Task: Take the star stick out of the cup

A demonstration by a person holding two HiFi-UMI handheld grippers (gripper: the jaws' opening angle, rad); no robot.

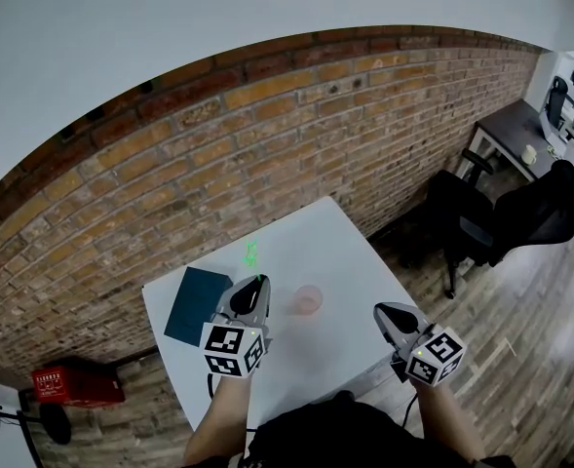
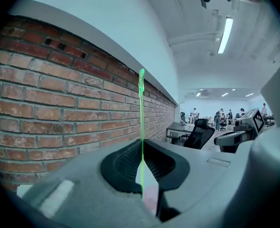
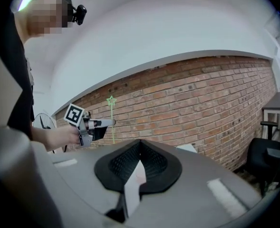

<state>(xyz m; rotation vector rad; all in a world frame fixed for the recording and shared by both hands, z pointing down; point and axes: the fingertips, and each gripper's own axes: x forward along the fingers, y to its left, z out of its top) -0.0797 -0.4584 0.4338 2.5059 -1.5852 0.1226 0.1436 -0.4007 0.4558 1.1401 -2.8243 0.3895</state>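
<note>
Brick wall (image 1: 218, 135) backs a small white table (image 1: 345, 252), with a dark office chair (image 1: 520, 217) off to the right on the wood floor. On the table sit a teal box (image 1: 197, 305) and, near its middle, a translucent pink cup (image 1: 308, 300).

The star stick (image 1: 251, 253) is already clear of the cup: it stands upright above the table, to the left of the cup and apart from it. It is pinched in the left gripper (image 1: 258, 283), whose jaws are closed down to a hairline on the thin green shaft. The right gripper view shows the hold is part-way along the shaft, with the star above the jaws and a length hanging below. The right gripper (image 1: 382, 310) hovers off the table's right side, its jaws together with nothing between them.

Judging by its look, the stick is very light, thin plastic, likely springy and smooth, so it could swivel or slip between the pads rather than break. A hold on the plain shaft, well below the star, suits it best; the star itself looks too flimsy to squeeze. The cup also looks light and easy to tip if the shaft's lower end catches its rim
</note>
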